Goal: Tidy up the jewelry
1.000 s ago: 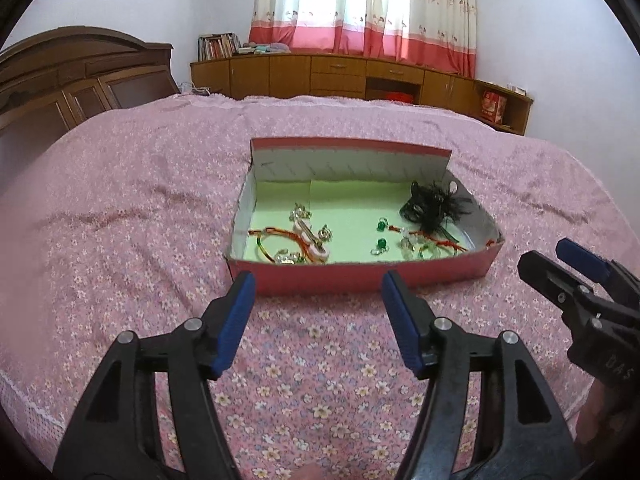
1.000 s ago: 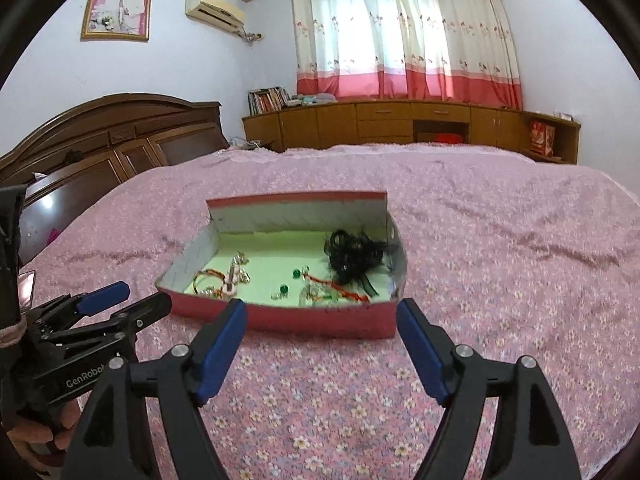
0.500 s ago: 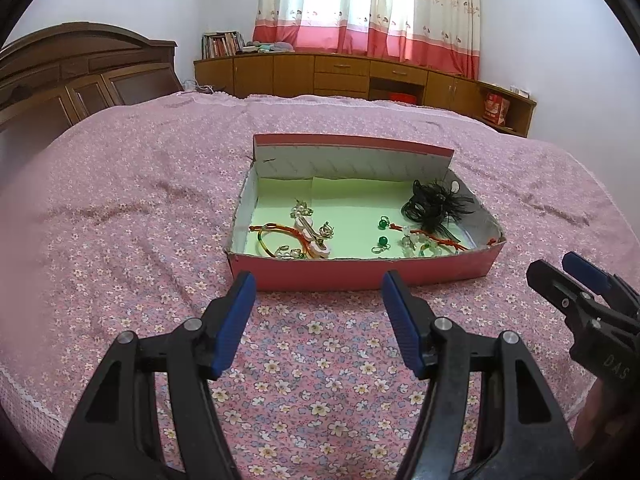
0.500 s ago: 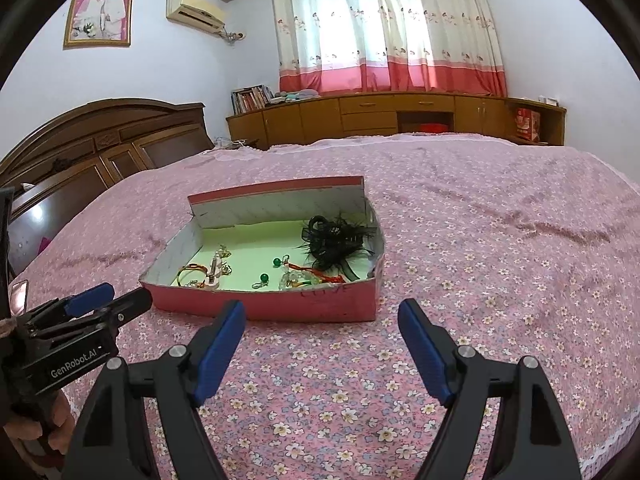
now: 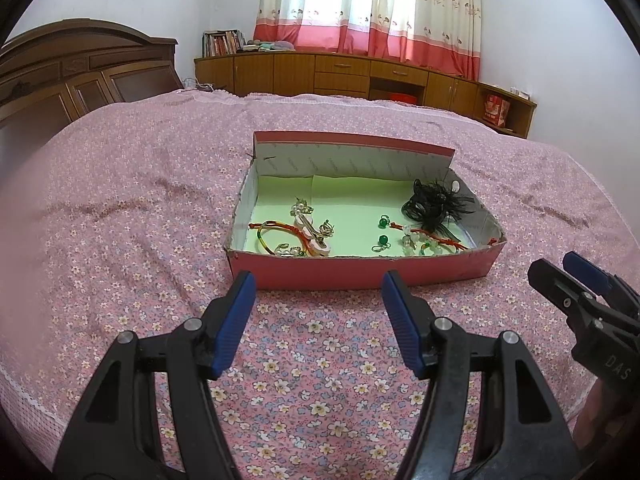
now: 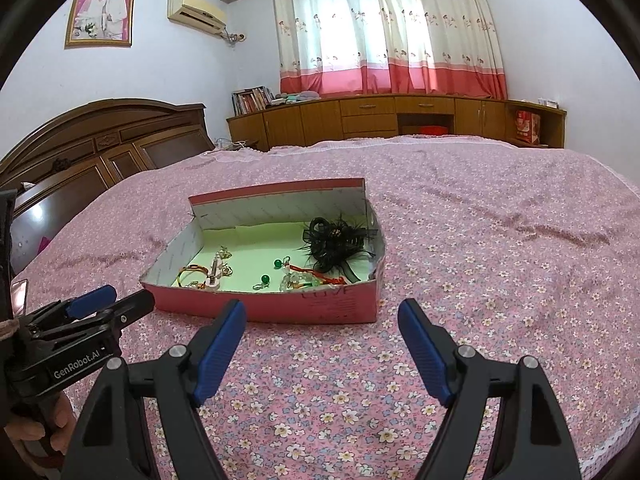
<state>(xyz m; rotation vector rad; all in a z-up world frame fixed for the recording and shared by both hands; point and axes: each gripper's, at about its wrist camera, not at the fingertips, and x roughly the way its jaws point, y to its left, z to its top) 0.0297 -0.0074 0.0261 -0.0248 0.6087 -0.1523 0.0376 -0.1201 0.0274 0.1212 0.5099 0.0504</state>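
Note:
A shallow red cardboard box (image 5: pixel 360 274) with a green floor sits on the pink floral bedspread; it also shows in the right wrist view (image 6: pixel 280 310). Inside lie a black feathered hair piece (image 5: pixel 434 204) (image 6: pixel 334 242) at the right, a red and gold cord bracelet (image 5: pixel 276 234), a white hair clip (image 5: pixel 314 236) (image 6: pixel 214 272), green bead earrings (image 5: pixel 383 230) (image 6: pixel 270 272) and a pale bead bracelet (image 5: pixel 420 240). My left gripper (image 5: pixel 318 292) is open and empty, just short of the box's near wall. My right gripper (image 6: pixel 322 320) is open and empty, near the box's front right corner.
The bedspread (image 5: pixel 120 200) covers a wide bed. A dark wooden headboard (image 6: pixel 100 140) stands at the left. Wooden cabinets (image 6: pixel 400 120) run under the curtained window at the back. The bed's near edge lies just below the grippers.
Both grippers have pulled back and risen a little from the box, and the right one has swung to the right. Both stay open and empty.

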